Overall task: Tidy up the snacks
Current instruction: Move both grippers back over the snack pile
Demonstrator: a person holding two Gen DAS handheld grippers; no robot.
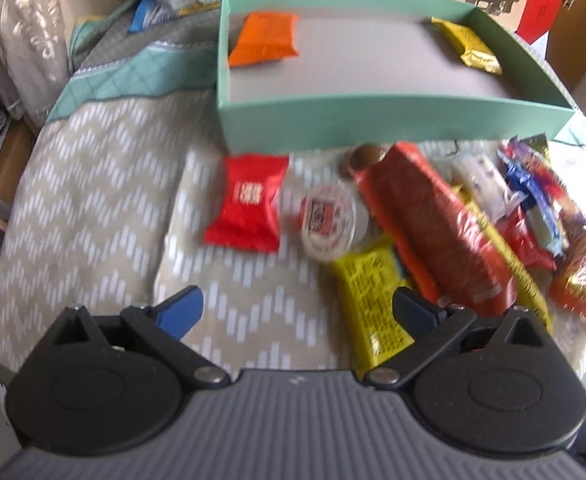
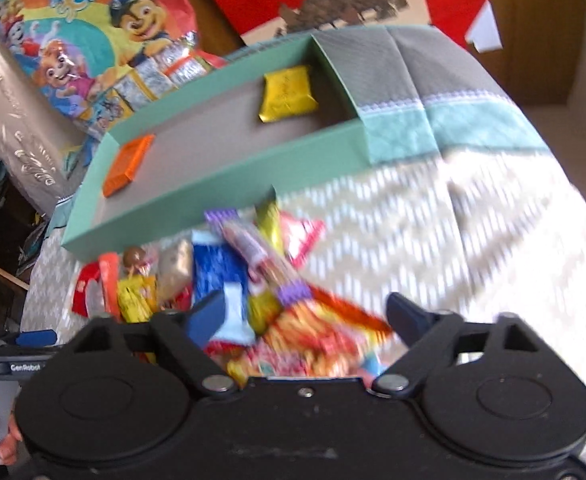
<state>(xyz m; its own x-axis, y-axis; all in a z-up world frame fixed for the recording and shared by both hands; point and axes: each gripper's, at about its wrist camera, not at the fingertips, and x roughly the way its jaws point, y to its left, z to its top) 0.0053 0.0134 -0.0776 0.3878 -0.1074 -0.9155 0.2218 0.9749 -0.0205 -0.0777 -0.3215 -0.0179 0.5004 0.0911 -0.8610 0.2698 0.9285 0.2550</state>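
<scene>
Sorting under way — two packets lie in the box (image 1: 389, 116) on the bed, the pile (image 2: 253, 288) just before it; both grippers, left (image 1: 297, 312) and right (image 2: 307, 316), open-fingered and empty — next, close on one snack.

Daylight, soft shadows. Both views motion-blurred, worst on snack pile (image 2: 277, 300); fisheye bends edges; glare on wrappers.

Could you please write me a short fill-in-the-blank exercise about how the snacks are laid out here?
1. The mint-green box holds ___ packets.
2. The orange packet lies ___ the box.
3. Beside the round white cup lies a lone ___ packet on the cloth.
4. The left tool holds ___.

Missing: two; inside; red; nothing
</scene>
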